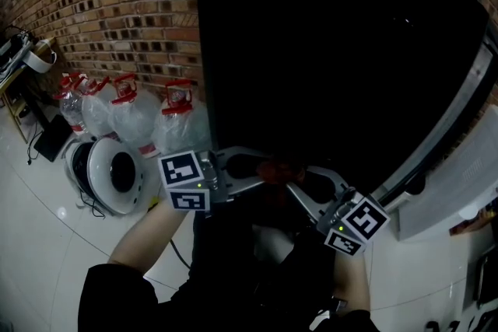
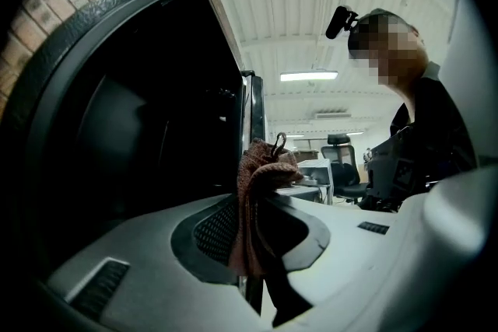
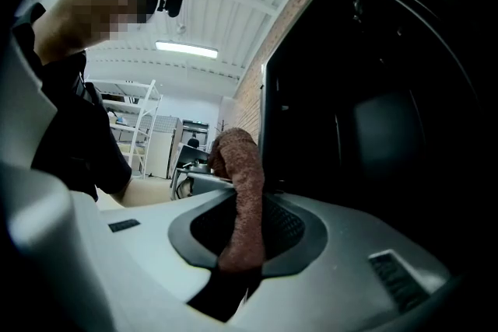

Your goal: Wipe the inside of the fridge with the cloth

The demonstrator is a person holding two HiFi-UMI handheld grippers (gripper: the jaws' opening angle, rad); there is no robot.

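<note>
My left gripper (image 1: 257, 176) and right gripper (image 1: 300, 181) face each other with their tips nearly meeting. Each is clamped narrow on one end of the reddish cloth (image 1: 274, 169). The bunched cloth runs level, its long axis side to side between them, just before the dark fridge (image 1: 334, 50).

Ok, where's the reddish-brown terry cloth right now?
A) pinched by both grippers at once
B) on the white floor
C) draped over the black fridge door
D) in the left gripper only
A: each gripper view shows the reddish-brown terry cloth clamped between its jaws, left gripper and right gripper alike.
</note>
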